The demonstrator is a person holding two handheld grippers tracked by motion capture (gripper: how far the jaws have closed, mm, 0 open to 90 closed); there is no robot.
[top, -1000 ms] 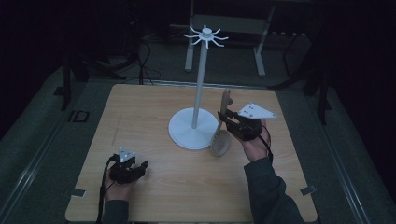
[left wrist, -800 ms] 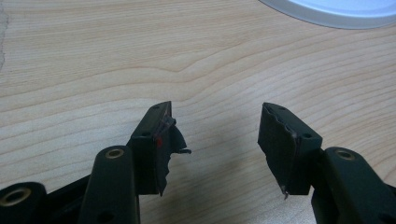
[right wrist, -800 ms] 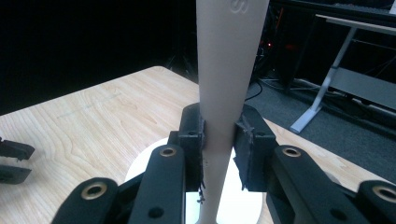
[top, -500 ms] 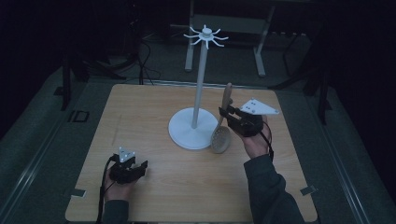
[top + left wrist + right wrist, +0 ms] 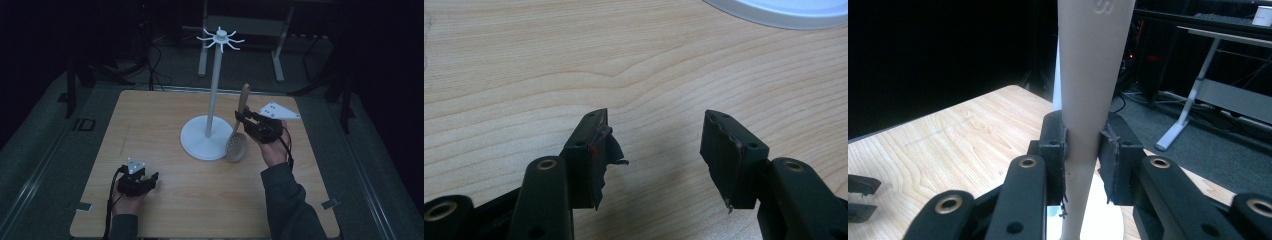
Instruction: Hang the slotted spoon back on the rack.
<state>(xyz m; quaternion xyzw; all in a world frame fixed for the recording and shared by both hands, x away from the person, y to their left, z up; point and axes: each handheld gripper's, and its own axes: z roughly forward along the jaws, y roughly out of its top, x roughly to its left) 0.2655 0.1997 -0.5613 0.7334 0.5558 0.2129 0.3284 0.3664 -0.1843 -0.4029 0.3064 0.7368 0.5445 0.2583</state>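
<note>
The left tool [image 5: 150,178] rests low on the bench [image 5: 165,120], jaws spread with bare wood between them. Right of it stands the white stand [image 5: 216,90]. Just beyond, the right tool [image 5: 243,120] clamps the wooden slotted spoon [image 5: 238,137] by its handle (bowl hanging below the jaws).

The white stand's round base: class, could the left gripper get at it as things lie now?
Probably yes. The left gripper rests open on the table, and bare wood lies between it and the stand's base. The right gripper with its slotted spoon sits on the far side.
</note>
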